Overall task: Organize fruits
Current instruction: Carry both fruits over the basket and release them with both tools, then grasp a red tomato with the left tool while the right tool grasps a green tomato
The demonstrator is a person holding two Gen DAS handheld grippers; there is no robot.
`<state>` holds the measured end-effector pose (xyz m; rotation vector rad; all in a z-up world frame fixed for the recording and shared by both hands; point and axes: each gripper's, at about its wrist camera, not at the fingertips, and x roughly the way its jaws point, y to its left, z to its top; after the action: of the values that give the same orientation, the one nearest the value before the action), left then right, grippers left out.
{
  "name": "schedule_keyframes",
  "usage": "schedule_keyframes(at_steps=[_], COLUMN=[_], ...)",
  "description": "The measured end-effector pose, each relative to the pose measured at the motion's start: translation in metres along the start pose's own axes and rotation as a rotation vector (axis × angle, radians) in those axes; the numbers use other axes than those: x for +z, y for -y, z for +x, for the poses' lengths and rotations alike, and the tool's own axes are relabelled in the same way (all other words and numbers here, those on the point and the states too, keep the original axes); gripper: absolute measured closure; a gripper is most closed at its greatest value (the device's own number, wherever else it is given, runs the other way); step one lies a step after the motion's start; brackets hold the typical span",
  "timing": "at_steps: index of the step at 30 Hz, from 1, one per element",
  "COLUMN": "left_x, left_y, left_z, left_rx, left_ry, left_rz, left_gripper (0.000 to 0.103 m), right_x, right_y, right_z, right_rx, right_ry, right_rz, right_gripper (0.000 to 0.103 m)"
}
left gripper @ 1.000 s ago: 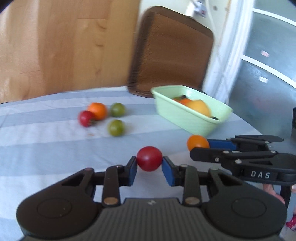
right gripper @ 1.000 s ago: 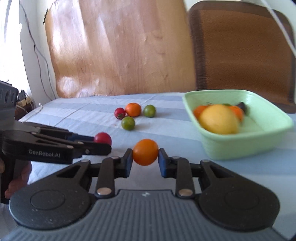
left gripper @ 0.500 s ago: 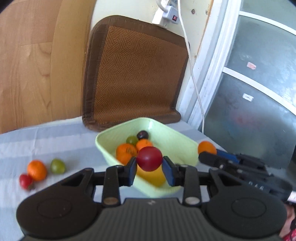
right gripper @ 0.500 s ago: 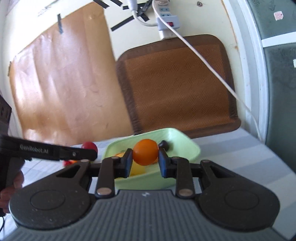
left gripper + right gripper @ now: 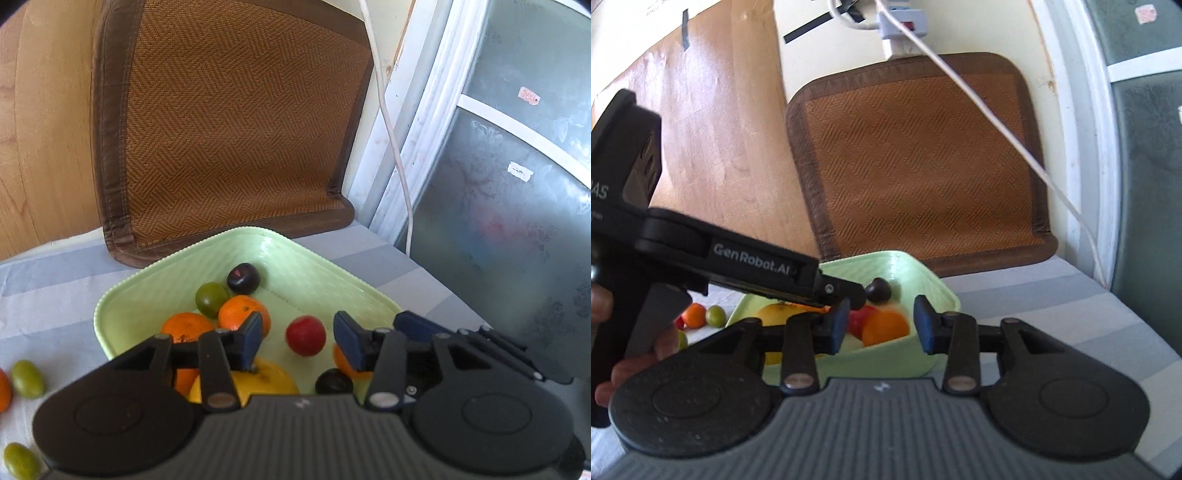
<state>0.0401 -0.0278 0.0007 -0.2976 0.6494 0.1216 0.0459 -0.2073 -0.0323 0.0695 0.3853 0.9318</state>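
**Both grippers let go over the green bowl**

My left gripper (image 5: 297, 341) hangs over the green bowl (image 5: 129, 295). Its jaws have just been opening, and the red tomato (image 5: 306, 335) sits loose in the gap, with clear space between it and each blue pad. Under it in the bowl I see two oranges (image 5: 242, 314), a green fruit (image 5: 210, 299), a dark plum (image 5: 242, 277) and a yellow fruit (image 5: 271, 378).

My right gripper (image 5: 879, 328) is at the bowl's near rim, and its jaws have also just been opening. The small orange fruit (image 5: 886, 326) shows between the pads with a gap on both sides. I cannot tell whether it is already resting in the bowl.

On the striped tablecloth (image 5: 48, 291) to the left, more fruit waits: two green ones (image 5: 27, 378) and an orange one at the edge. A woven mat (image 5: 229, 122) leans on the wall behind.
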Motion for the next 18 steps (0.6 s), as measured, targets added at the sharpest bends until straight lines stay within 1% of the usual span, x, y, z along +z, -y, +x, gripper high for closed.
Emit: schedule_keyframes(at_steps=[2, 4, 6, 9, 12, 16, 18], left_x=[0.000, -0.001, -0.006, -0.014, -0.025, -0.049, -0.065], left_y=[-0.003, -0.010, -0.020, -0.047, -0.090, -0.148, -0.170], left_z=[-0.006, -0.023, -0.049, -0.092, -0.135, -0.178, -0.190], left_rx=[0.002, -0.008, -0.010, 0.030, 0.113, 0.278, 0.335], left_ry=[0.008, 0.044, 0.088, 0.149, 0.190, 0.204, 0.202], left_rz=[-0.026, -0.057, -0.081, -0.103, -0.142, -0.197, -0.214], left_gripper=[0.059, 0.059, 0.059, 0.059, 0.059, 0.059, 0.059], right_x=[0.000, 0.001, 0.002, 0.002, 0.001, -0.002, -0.006], right_y=[0.004, 0.008, 0.014, 0.022, 0.024, 0.017, 0.006], right_z=[0.000, -0.002, -0.004, -0.007, -0.012, -0.021, -0.035], right_rx=[-0.001, -0.006, -0.022, -0.051, -0.082, -0.125, -0.107], right_ry=[0.006, 0.019, 0.035, 0.059, 0.092, 0.111, 0.135], right_rz=[0.023, 0.055, 0.090, 0.138, 0.151, 0.150, 0.168], right_gripper=[0.058, 0.058, 0.058, 0.058, 0.058, 0.059, 0.058])
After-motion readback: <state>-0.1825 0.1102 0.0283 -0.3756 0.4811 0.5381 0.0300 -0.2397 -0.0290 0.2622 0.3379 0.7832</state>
